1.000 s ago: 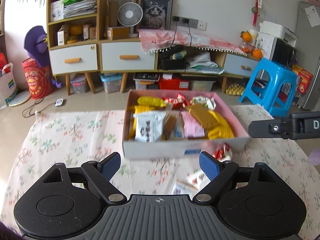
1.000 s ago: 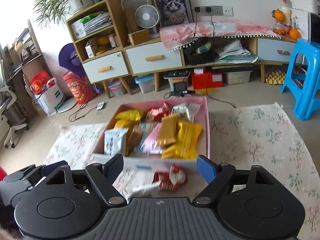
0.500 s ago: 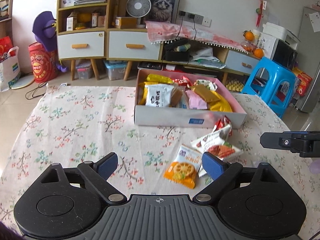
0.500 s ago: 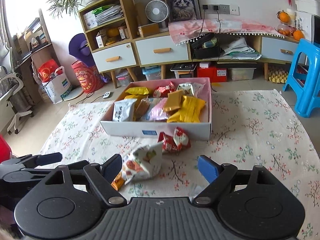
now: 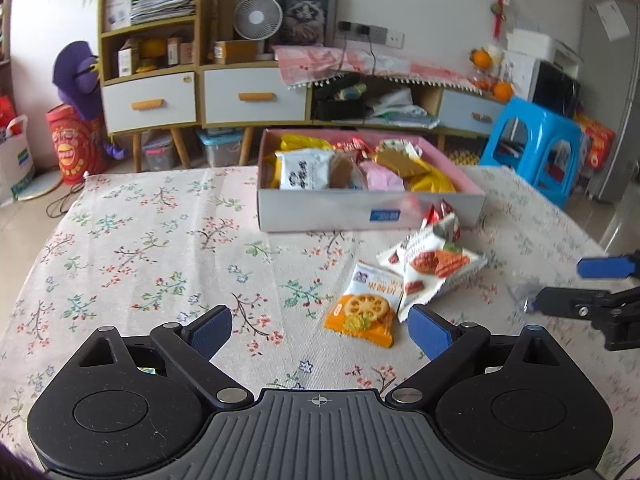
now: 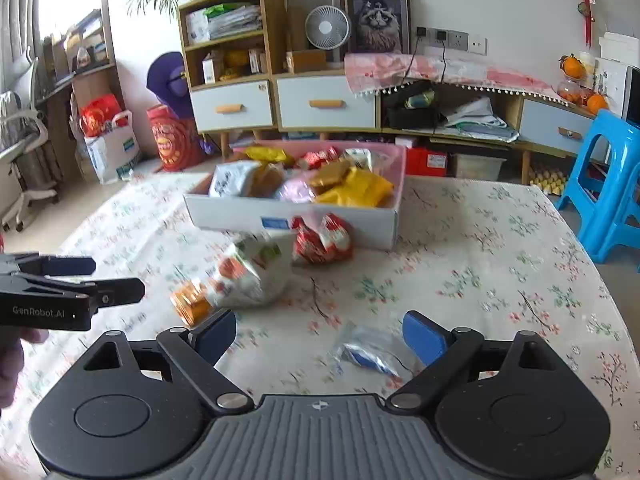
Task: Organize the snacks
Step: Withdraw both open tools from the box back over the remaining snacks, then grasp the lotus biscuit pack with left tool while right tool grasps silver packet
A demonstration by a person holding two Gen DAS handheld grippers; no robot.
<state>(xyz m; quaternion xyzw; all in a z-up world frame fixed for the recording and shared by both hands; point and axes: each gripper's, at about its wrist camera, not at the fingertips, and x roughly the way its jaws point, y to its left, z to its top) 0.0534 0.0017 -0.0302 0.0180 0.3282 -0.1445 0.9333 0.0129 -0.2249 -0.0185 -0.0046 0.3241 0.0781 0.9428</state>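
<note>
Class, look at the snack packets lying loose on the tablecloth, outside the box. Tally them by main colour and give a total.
Orange packet: 1
White packets: 2
Red packet: 1
Clear and blue packet: 1
Total: 5

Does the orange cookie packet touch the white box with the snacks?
Apart. The left wrist view shows bare tablecloth between the orange cookie packet and the white box.
</note>
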